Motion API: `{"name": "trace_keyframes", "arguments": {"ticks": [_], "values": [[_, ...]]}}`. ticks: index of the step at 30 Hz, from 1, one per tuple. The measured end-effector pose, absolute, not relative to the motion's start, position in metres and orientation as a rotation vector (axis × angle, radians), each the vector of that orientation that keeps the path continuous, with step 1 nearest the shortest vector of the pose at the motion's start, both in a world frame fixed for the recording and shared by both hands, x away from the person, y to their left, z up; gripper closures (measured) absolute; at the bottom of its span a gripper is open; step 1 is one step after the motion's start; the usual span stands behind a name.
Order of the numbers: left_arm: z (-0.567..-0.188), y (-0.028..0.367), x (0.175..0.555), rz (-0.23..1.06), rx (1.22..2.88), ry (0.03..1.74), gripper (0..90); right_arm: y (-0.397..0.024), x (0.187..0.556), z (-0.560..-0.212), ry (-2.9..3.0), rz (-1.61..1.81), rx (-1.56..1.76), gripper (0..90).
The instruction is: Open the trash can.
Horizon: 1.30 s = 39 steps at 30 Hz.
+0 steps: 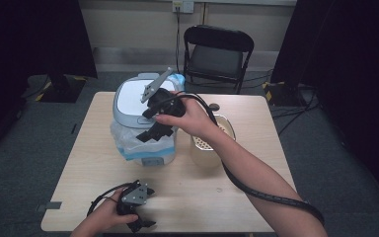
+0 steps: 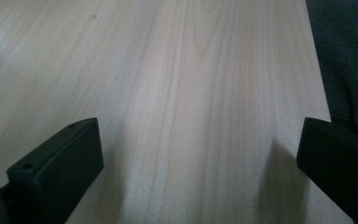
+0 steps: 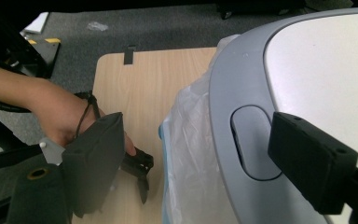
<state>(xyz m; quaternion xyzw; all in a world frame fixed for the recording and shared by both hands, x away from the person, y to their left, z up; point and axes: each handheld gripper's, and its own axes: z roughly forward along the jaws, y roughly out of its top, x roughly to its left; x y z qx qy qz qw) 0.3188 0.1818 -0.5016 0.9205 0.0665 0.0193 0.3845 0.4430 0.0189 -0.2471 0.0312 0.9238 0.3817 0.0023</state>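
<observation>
Bin (image 1: 143, 123) has grey-rimmed white lid, plastic liner.

A light wooden table (image 1: 187, 187) stands on grey carpet (image 1: 24, 163); a beige perforated container (image 1: 208, 143) rests on its right half, beside a small dark round object (image 1: 213, 106) near the far edge. A black folding chair (image 1: 217, 49) stands beyond the table, facing it; a wall socket (image 1: 182, 6) sits above, with a cable hanging down.
</observation>
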Motion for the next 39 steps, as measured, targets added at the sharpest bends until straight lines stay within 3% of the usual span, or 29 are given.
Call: {"name": "trace_keyframes", "arguments": {"ticks": [8,12,15,39], "values": [[-0.502,0.182,0.319,0.048,2.343,0.168,0.0,0.016,0.444,-0.249,2.918,1.241,0.125,19.0],[-0.501,0.182,0.319,0.066,2.346,0.164,0.0,0.015,0.441,-0.248,2.936,1.242,0.088,23.6],[-0.501,0.182,0.319,0.065,2.346,0.164,0.0,0.012,0.438,-0.249,2.925,1.233,0.057,19.4],[-0.501,0.182,0.319,0.065,2.345,0.163,0.0,-0.076,0.434,-0.255,2.837,1.281,0.215,15.1]]}}
